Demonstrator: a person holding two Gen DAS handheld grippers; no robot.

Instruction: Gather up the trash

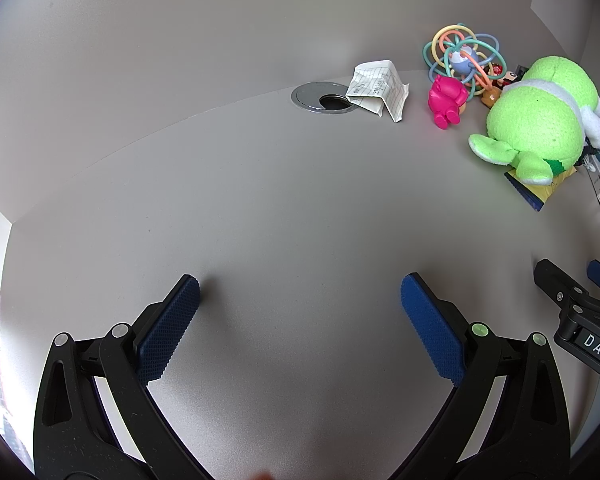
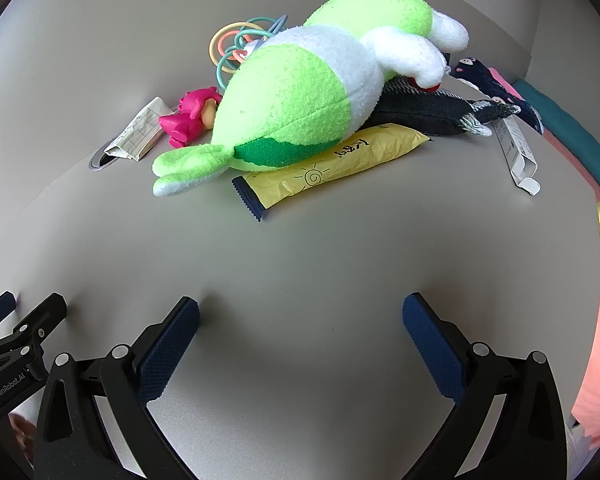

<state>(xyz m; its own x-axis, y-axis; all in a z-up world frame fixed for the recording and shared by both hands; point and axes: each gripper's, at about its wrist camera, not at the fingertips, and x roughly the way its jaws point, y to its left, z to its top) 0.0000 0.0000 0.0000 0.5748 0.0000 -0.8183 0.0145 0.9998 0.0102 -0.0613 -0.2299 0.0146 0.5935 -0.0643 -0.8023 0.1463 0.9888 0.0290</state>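
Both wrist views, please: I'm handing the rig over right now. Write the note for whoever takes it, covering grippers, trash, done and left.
Left gripper: open, empty, over bare desk.
Right gripper: open, empty, also over bare desk.
Trash seen: crumpled lined paper beside the cable grommet; yellow snack wrapper partly under the green plush toy; opened white carton at the far right.
Not trash: pink figurine, ring rattle, dark fish-shaped pouch.
Done: nothing picked up that shows here.
Left: all three pieces. No bin is visible in either view.
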